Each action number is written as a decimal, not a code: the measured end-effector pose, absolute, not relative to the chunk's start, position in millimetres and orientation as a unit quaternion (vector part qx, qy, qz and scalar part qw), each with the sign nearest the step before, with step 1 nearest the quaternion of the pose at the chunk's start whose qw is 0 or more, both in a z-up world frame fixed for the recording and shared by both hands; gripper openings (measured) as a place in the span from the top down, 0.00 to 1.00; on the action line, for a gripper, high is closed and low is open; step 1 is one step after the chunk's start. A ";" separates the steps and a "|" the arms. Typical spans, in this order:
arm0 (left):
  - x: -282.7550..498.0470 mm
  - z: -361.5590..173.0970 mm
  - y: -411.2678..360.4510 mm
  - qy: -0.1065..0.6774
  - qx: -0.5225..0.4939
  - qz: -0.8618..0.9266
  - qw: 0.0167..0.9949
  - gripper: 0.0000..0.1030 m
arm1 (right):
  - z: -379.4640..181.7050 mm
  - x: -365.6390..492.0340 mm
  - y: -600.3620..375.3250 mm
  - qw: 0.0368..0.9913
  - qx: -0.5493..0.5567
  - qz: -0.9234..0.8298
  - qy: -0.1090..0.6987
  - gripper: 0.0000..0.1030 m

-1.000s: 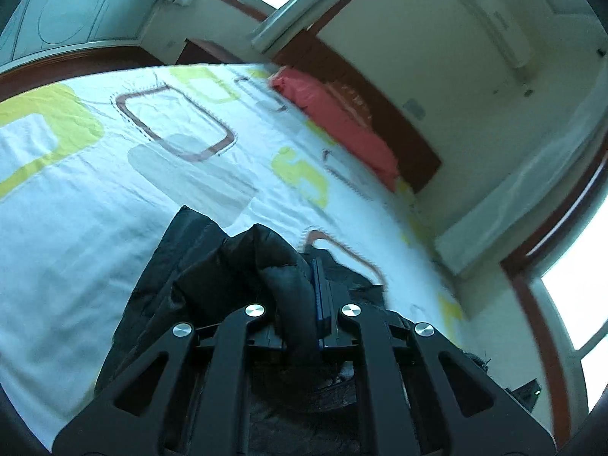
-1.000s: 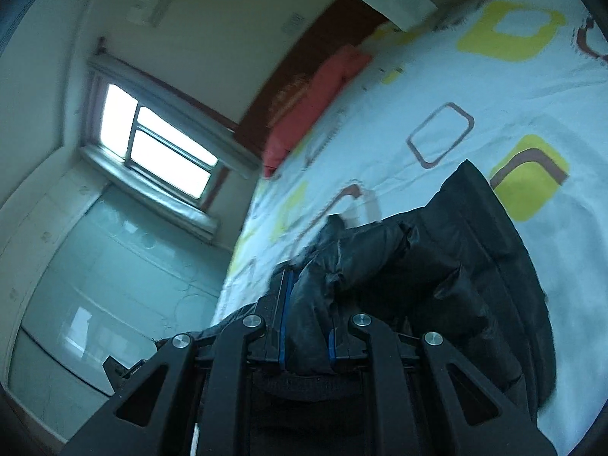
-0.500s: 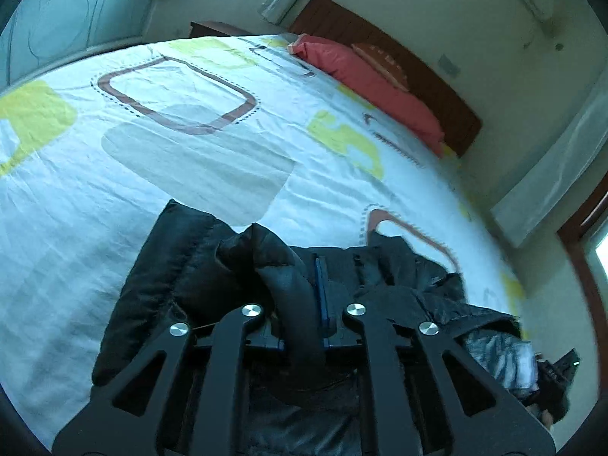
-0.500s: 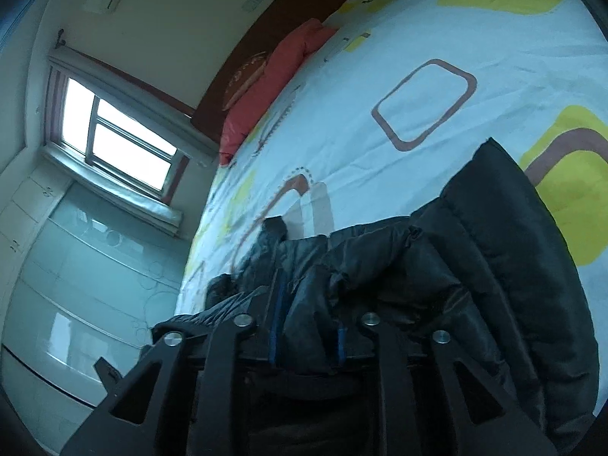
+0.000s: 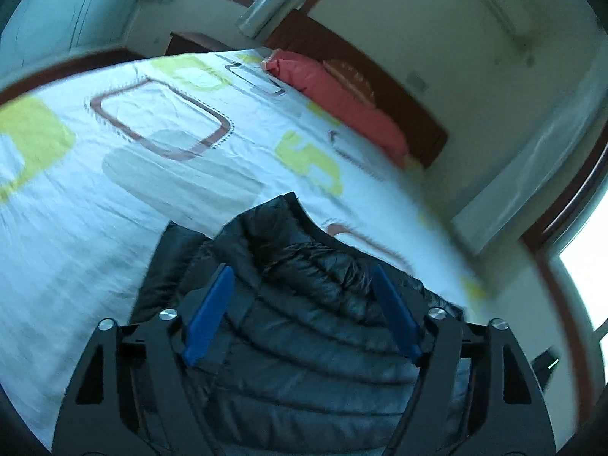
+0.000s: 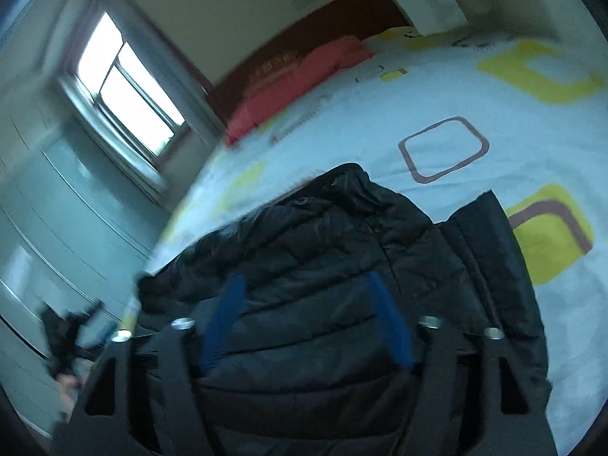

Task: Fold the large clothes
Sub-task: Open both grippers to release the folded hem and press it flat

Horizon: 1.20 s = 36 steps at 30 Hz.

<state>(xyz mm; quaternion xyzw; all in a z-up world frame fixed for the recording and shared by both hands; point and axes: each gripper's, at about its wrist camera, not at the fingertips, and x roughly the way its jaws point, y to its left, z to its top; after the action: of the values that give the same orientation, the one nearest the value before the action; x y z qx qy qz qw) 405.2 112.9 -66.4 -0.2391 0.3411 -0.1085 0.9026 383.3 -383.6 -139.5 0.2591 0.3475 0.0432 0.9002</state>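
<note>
Lying folded on the patterned bedspread [image 5: 159, 205], filling the lower centre of both frames: the black puffer jacket [image 5: 304, 304]. Hovering over it with jaws spread wide and nothing between the blue pads: the left gripper [image 5: 302, 313]. Likewise standing wide open above the quilted panel, gripping nothing: the right gripper [image 6: 306, 321].

Judging the step as letting go after a fold and pulling clear. Doing it well probably meaning lifting straight off so neither pad is dragging the slippery shell and undoing the fold, then picking the next edges cleanly, perhaps the collar end at upper centre in the right view.

Offering plenty of open sheet toward the upper half of both frames. Limiting things: the bed's near edge at lower left in the right view, and red pillows [image 5: 342, 98] well apart near the headboard.
</note>
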 end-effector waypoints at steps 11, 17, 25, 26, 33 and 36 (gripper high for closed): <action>470.4 -92.1 65.3 0.387 -0.102 -0.042 0.916 0.36 | -148.1 472.7 -315.5 0.916 0.077 -0.007 0.394 0.58; 496.4 -127.8 55.7 0.443 -0.071 -0.017 0.894 0.35 | -176.5 490.2 -324.6 0.893 0.093 -0.015 0.441 0.57; 496.7 -128.7 85.8 0.445 -0.140 -0.021 0.884 0.36 | -183.4 478.5 -368.4 0.885 0.141 -0.026 0.444 0.57; 501.4 -135.6 86.4 0.452 -0.142 -0.019 0.881 0.34 | -185.3 478.5 -369.7 0.885 0.145 -0.025 0.441 0.57; 505.9 -148.4 82.1 0.447 -0.132 -0.017 0.884 0.31 | -194.8 472.6 -371.3 0.897 0.160 -0.026 0.412 0.58; 506.8 -142.7 81.7 0.452 -0.124 -0.016 0.883 0.31 | -185.8 475.3 -370.5 0.893 0.154 -0.024 0.422 0.57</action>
<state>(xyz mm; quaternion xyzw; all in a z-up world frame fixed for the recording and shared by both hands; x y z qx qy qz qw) 506.8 81.7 -142.7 -0.1244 0.4523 -0.0161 0.8830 475.3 -370.5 -185.8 0.1545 0.4217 -0.0238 0.8932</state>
